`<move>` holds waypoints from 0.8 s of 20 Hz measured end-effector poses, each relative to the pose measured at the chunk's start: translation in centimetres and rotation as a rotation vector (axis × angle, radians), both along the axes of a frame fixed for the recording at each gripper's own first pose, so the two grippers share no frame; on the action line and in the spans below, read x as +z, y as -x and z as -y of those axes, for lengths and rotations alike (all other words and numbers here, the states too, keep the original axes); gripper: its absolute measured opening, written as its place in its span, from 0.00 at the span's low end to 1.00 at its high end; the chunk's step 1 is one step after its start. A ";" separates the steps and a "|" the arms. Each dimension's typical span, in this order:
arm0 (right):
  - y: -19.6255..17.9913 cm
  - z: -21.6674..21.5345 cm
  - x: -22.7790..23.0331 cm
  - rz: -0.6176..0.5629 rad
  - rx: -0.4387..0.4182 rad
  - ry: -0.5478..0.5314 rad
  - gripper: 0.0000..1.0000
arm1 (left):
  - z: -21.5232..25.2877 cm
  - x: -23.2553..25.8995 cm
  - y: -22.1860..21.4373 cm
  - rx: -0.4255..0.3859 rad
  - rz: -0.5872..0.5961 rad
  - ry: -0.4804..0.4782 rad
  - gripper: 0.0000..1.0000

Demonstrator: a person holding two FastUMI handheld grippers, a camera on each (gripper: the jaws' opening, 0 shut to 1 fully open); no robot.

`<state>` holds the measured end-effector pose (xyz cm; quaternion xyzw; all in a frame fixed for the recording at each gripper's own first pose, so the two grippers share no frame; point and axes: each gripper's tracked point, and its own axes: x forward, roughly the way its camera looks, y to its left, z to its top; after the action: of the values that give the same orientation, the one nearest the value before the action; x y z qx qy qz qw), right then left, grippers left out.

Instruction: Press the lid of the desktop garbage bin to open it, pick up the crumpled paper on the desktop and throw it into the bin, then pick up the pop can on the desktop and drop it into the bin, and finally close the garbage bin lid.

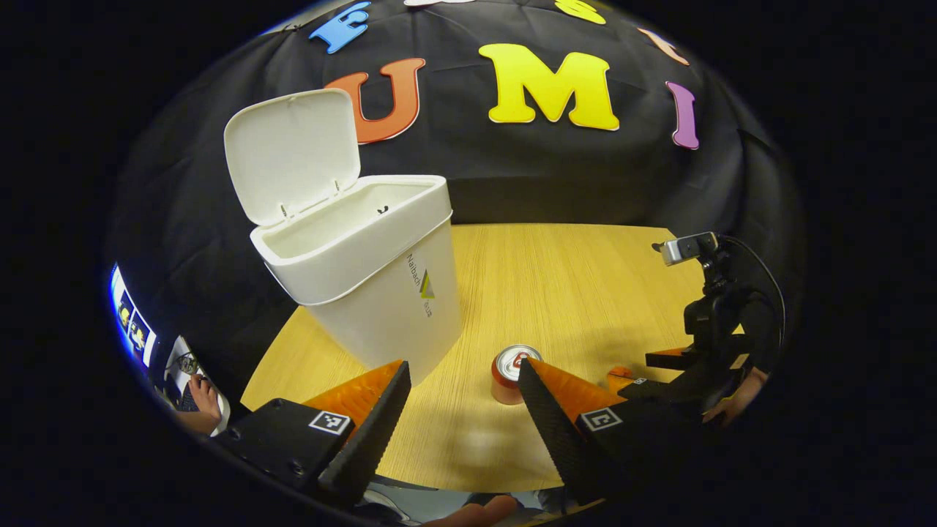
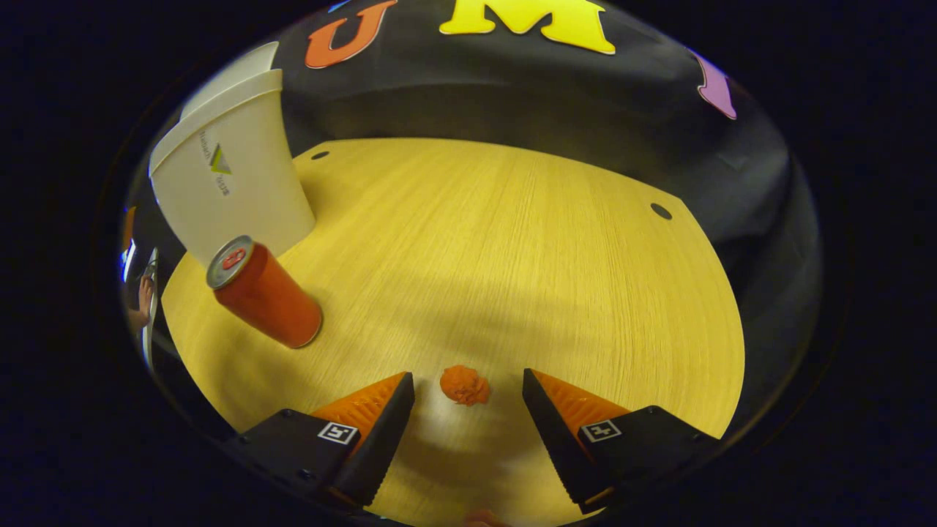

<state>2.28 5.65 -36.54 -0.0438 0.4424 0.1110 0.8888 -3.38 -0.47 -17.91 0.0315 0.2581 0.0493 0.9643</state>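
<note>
The white bin [image 1: 381, 285] stands on the left of the wooden table [image 1: 571, 278] with its lid [image 1: 293, 154] flipped up. A red pop can [image 1: 512, 375] stands upright just ahead of my open left gripper [image 1: 463, 366], close to the inner side of its right finger. In the right gripper view the orange crumpled paper [image 2: 464, 385] lies on the table between the tips of my open right gripper [image 2: 467, 375], touching neither finger. The can [image 2: 267, 296] and the bin [image 2: 234, 183] are off to its left.
The right gripper's body with its camera [image 1: 703, 322] and the hand holding it are at the table's right edge. A person's hand [image 1: 201, 395] and a screen [image 1: 128, 318] are at the far left. The tabletop [image 2: 512, 256] has two small holes [image 2: 661, 211].
</note>
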 end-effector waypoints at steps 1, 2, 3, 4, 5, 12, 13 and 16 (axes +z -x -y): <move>-0.2 0.1 -0.5 -0.013 -0.007 0.015 0.94 | 0.0 -0.2 0.0 -0.004 -0.009 0.003 0.97; -0.1 0.2 -0.9 -0.033 -0.013 0.031 0.94 | -0.2 -0.5 0.0 -0.007 -0.017 0.006 0.98; 0.0 0.1 -1.2 -0.055 -0.018 0.037 0.94 | -0.2 -0.8 -0.1 -0.014 -0.025 0.012 0.98; -0.1 -0.1 -1.7 -0.076 -0.019 0.035 0.94 | -0.2 -1.0 -0.1 -0.015 -0.036 0.016 0.98; -0.1 -0.1 -1.9 -0.092 -0.024 0.048 0.93 | -0.3 -1.1 -0.1 -0.017 -0.042 0.025 0.97; 0.2 -1.7 -1.8 -0.171 -0.015 0.062 0.72 | -1.0 -1.8 0.2 -0.006 -0.061 0.038 0.97; 0.3 -1.9 -1.8 -0.187 -0.023 0.061 0.64 | -1.3 -1.9 0.5 0.001 -0.065 0.038 0.97; 0.3 -2.1 -1.7 -0.211 -0.027 0.051 0.55 | -1.8 -2.2 0.7 0.013 -0.073 0.042 0.97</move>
<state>1.95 7.80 -38.20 -0.0484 0.5369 0.0918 0.8372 -4.12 1.32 -20.07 0.0113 0.2941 0.0491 0.9544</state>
